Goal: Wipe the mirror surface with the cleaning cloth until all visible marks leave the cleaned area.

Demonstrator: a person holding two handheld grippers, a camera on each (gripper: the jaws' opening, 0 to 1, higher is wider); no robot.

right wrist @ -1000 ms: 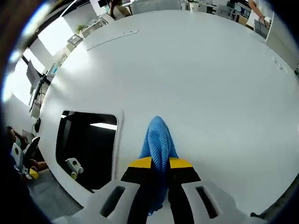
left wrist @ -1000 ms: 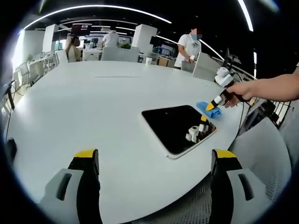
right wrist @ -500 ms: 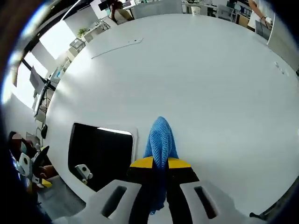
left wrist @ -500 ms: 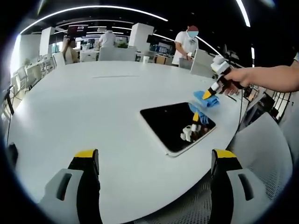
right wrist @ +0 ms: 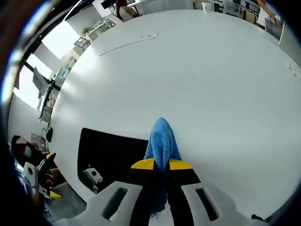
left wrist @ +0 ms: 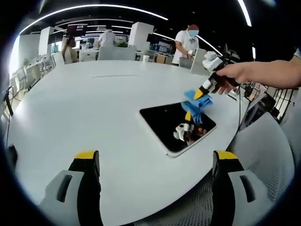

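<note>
Left gripper view:
Left gripper [left wrist: 153, 162]: jaws spread wide and holding nothing, both yellow-tipped, rising from the bottom over the near part of the desk [left wrist: 84, 108].
Mirror [left wrist: 178, 126]: dark rectangular panel with a pale border, lying flat on the white desk, its near corner close to the desk edge on the right.
Right gripper [left wrist: 205, 90]: comes in from the right in a person's hand [left wrist: 233, 75], yellow tips pointing down at the far corner of the mirror, clamped on the cloth [left wrist: 197, 100].
Cloth: blue, bunched at the tips, over the mirror's far right corner; whether it touches the glass I cannot tell. Its reflection and the gripper's show in the mirror.
Surroundings: 3 people stand well beyond the desk's far rim, among white pillars and office desks.
Open room: wide bare desk to the left of and behind the mirror. A pale mesh chair [left wrist: 263, 155] stands just past the desk edge on the right.

Right gripper view:
Right gripper [right wrist: 161, 164]: jaws narrow, pinching the blue cloth [right wrist: 162, 141], which stands up in a fold between the yellow tips.
Mirror [right wrist: 110, 153]: left of the jaws and just beside the cloth, near the desk edge.
Desk [right wrist: 211, 84]: bare white surface ahead and to the right, with a thin seam near the far rim.
</note>
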